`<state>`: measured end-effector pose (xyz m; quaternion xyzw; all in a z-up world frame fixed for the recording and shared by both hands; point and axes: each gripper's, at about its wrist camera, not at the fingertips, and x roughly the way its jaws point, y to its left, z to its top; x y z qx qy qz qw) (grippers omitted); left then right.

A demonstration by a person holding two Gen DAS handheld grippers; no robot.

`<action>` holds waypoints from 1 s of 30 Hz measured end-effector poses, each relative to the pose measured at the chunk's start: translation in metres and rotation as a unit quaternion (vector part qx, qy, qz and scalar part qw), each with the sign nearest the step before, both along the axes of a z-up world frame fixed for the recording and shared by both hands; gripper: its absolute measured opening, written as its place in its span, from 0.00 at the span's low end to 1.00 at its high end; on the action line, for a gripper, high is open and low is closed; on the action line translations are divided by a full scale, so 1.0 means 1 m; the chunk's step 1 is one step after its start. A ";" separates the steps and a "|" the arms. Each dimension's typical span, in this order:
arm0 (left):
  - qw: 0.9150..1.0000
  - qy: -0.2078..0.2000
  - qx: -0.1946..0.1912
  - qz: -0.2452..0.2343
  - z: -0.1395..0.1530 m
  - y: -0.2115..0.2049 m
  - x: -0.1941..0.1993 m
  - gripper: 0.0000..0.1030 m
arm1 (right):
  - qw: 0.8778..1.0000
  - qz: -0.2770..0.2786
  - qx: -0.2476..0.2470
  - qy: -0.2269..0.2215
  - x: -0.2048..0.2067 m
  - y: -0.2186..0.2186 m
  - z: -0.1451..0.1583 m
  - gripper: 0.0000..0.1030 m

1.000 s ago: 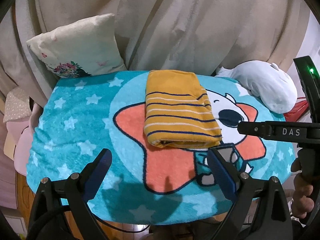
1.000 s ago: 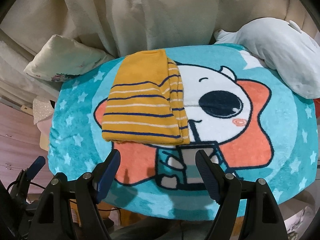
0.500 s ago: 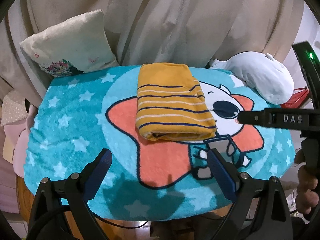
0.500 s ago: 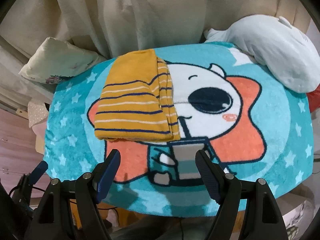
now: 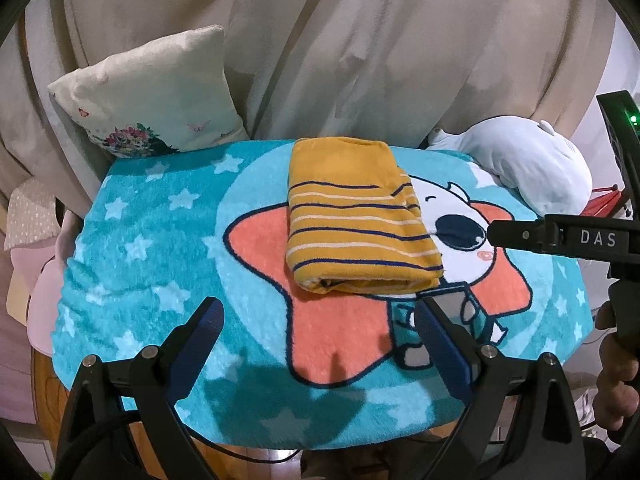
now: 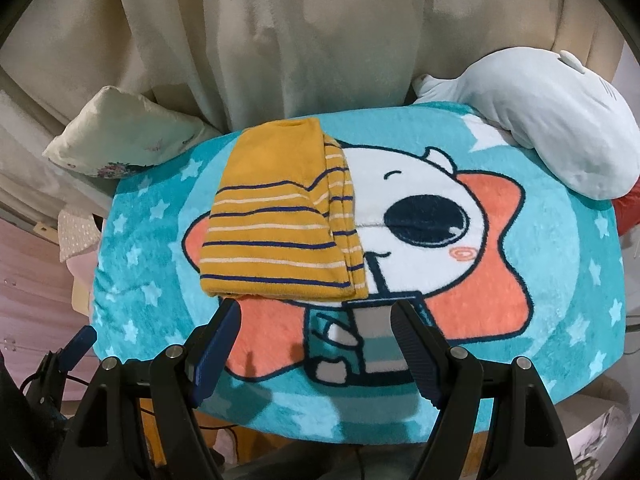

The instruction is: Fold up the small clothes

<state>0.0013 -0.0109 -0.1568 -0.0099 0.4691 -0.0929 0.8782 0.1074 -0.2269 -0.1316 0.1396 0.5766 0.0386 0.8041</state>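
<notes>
Folding appears essentially complete: the yellow striped garment point(image 5: 356, 224) is seen as a compact, layered rectangle with a rolled near edge, and no loose sleeve or hem is visible, so what remains is judged to be at most a last smoothing or setting aside. It lies on the teal cartoon blanket point(image 5: 160, 248) covering the bench, over the left arm of the printed star and touching the cartoon face. Its long axis runs from the near edge away toward the beige curtain point(image 5: 360, 60), the plain yellow end pointing far, the striped end near. Behind it a floral cushion point(image 5: 156, 96) and a white plush toy point(image 5: 528, 164) are seen. The left tongs point(image 5: 318, 320) and the right tongs point(image 6: 316, 320) are spread and empty, held just short of the garment's near edge.
</notes>
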 end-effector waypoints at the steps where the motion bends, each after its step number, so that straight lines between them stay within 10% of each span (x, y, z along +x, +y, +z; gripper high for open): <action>1: 1.000 -0.002 0.002 -0.001 0.001 0.000 0.000 0.93 | 1.000 0.001 0.000 -0.002 0.000 0.000 0.001 0.79; 30: 0.999 -0.013 -0.016 0.029 0.013 0.005 -0.006 0.93 | 0.999 0.012 0.019 -0.049 -0.009 -0.008 0.031 0.79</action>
